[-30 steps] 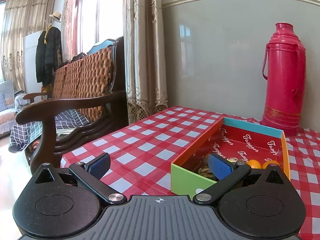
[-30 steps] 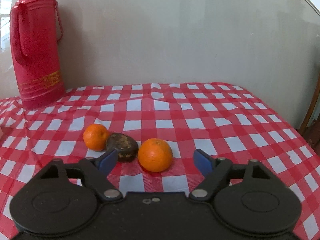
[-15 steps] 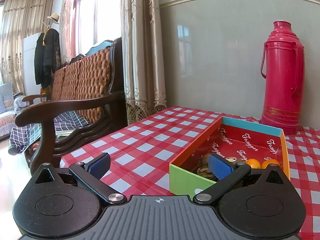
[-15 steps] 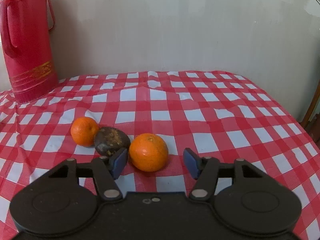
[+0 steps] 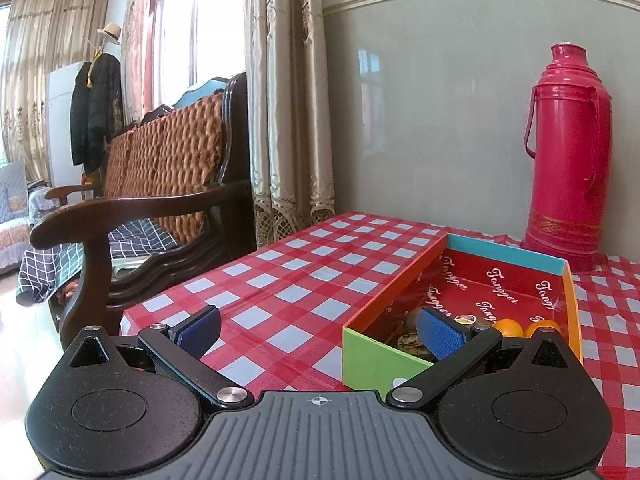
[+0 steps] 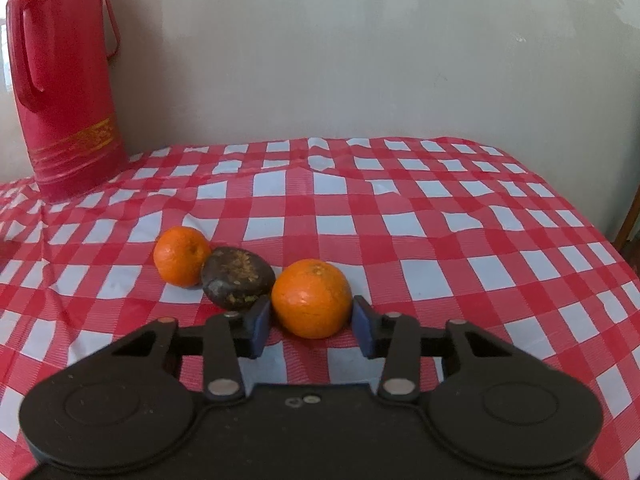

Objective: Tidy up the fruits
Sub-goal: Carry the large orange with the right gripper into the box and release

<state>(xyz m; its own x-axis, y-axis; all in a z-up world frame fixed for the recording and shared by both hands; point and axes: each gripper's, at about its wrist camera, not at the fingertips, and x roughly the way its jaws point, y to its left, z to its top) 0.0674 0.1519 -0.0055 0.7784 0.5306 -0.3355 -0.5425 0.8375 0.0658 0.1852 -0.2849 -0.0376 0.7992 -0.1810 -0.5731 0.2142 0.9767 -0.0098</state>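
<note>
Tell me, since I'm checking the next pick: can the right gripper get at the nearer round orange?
Probably yes: the right gripper has a blue pad on either side of the nearer round orange; the dark brown fruit sits just outside.

On the surface you have three loose fruits in a row: a small orange (image 6: 182, 256), a dark brown mottled fruit (image 6: 238, 278) touching it, and a larger orange (image 6: 311, 298) just beside. The open box (image 5: 382, 366) holds two small oranges (image 5: 508, 327) and brown fruits (image 5: 412, 340).
</note>
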